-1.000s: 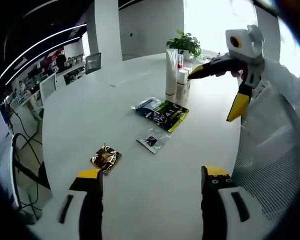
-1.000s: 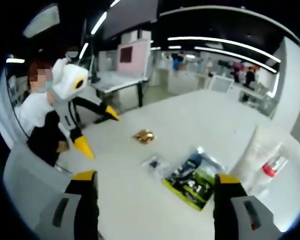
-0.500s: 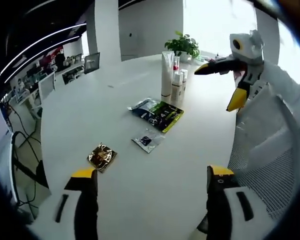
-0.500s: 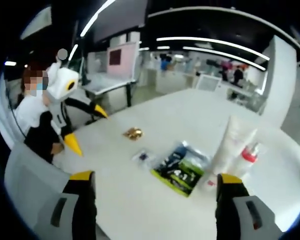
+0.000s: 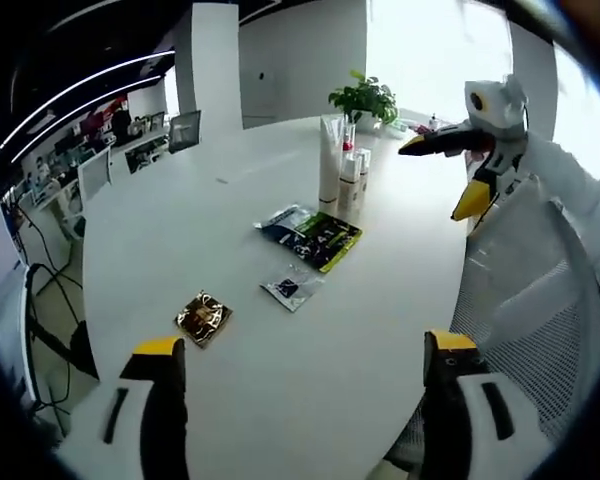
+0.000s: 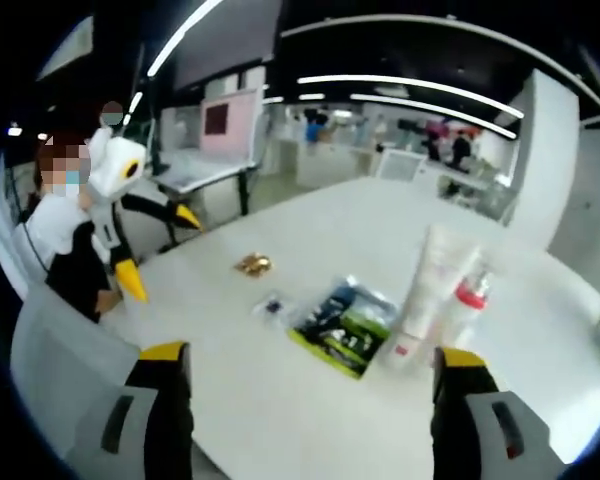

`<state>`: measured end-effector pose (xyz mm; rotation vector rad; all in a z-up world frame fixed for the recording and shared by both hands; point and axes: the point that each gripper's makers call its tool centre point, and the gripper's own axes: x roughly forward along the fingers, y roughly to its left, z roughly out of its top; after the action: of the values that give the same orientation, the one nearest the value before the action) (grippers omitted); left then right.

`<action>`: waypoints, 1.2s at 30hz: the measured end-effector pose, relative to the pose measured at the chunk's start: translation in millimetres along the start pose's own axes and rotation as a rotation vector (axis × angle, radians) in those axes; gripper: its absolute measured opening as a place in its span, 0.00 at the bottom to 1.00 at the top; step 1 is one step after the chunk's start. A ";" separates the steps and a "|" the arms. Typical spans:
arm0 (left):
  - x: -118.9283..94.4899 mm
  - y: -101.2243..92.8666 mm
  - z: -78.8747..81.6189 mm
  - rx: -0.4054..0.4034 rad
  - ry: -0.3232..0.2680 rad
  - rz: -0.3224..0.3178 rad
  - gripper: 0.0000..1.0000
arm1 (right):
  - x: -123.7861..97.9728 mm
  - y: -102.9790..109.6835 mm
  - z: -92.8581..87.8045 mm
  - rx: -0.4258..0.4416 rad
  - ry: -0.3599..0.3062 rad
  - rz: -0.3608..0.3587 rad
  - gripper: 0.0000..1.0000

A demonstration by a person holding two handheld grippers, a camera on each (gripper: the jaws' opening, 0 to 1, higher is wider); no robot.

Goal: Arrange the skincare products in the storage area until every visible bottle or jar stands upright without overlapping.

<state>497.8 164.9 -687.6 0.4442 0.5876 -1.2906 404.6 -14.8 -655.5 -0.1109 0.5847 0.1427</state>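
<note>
**Both grippers draw back from the standing bottles**

Over the last second both views have widened. The right gripper (image 6: 305, 375), which a second ago had its tip close against the cluster of skincare containers, has pulled back, and the left gripper (image 5: 300, 370) has also retreated toward the near edge of the round white table (image 5: 180, 240). Each gripper's yellow-tipped jaws stand wide apart with nothing between them.

The tall white tube (image 5: 328, 165), the small white bottle beside it (image 5: 346, 180) and the red-capped clear bottle (image 6: 463, 305) stand upright in a tight group toward the far edge of the table, near a potted green plant (image 5: 365, 97). Whether they touch each other cannot be told.

Just on the near side of the group lies a flat dark-and-green foil packet (image 5: 318, 236); a small clear sachet (image 5: 288, 290) and a gold foil sachet (image 5: 203, 318) lie farther toward the near edge, well apart from one another.

The withdrawal suggests the bottles have been released standing, so that part of the task looks close to finished. The flat sachets, if they count, remain unarranged.
</note>
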 end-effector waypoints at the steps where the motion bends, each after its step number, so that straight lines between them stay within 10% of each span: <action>1: -0.7 -1.0 1.1 -0.003 -0.006 -0.003 0.97 | -0.6 -0.7 -0.5 -0.001 0.001 -0.003 0.99; 36: 6.8 1.6 -6.1 -0.095 -0.037 -0.050 0.94 | 14.3 5.6 -0.3 -0.008 0.008 0.032 0.99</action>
<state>499.6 163.9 -696.6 0.3282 0.6290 -1.3104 415.2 -7.9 -664.0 -0.1101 0.5937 0.1755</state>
